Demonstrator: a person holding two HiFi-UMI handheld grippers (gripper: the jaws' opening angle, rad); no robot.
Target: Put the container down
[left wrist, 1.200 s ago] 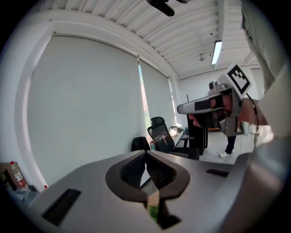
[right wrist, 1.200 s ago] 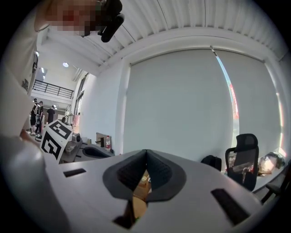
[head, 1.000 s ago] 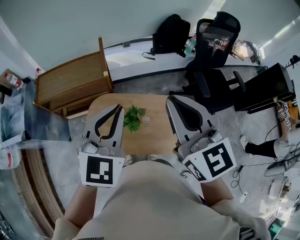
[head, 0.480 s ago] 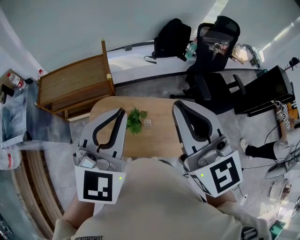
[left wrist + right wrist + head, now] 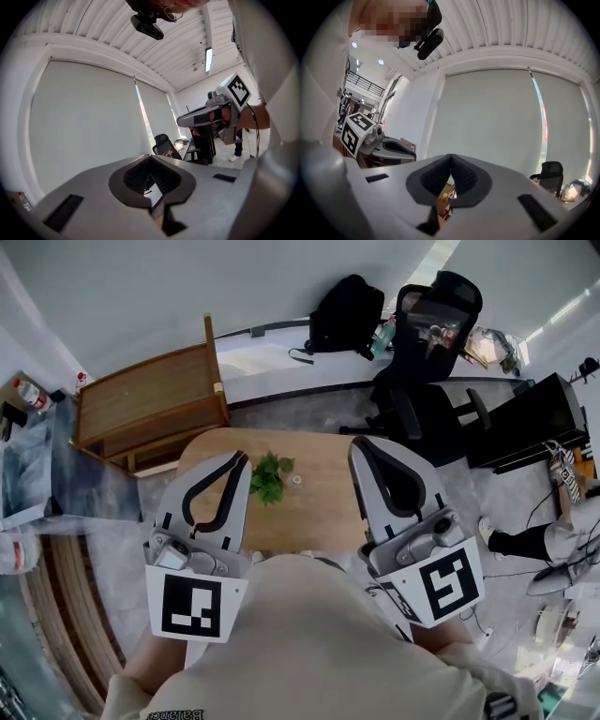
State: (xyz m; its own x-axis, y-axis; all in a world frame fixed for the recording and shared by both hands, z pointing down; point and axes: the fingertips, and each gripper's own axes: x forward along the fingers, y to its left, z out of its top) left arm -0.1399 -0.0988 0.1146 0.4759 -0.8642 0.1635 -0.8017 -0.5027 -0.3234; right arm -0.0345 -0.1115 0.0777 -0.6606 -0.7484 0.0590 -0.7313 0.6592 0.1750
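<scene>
Both tools are raised in front of the person's chest, above the near edge of the worktop (image 5: 317,514), each with its marker cube toward the body.

Left hand-held gripper (image 5: 242,461): narrow, fully closed. In the left gripper view the ribbed pads (image 5: 135,176) meet at the tip, and the gap behind them is empty. We see only room background through it.

Right hand-held gripper (image 5: 359,446): likewise closed. In the right gripper view its pads (image 5: 433,178) touch at the tip and hold nothing.

Container (image 5: 295,480): a small pale item standing on the wooden worktop, too small for us to make out further. It sits just beside the right side of a small green plant (image 5: 268,476), in the gap between the two grippers as seen from the head view. Neither tool touches it, and both are held above the worktop, clear of it.

Surroundings, head view:
- A wooden cabinet (image 5: 150,407) stands beyond the worktop on the left.
- A black backpack (image 5: 345,310) lies against the far wall.
- A black office chair (image 5: 427,352) stands to its right.
</scene>
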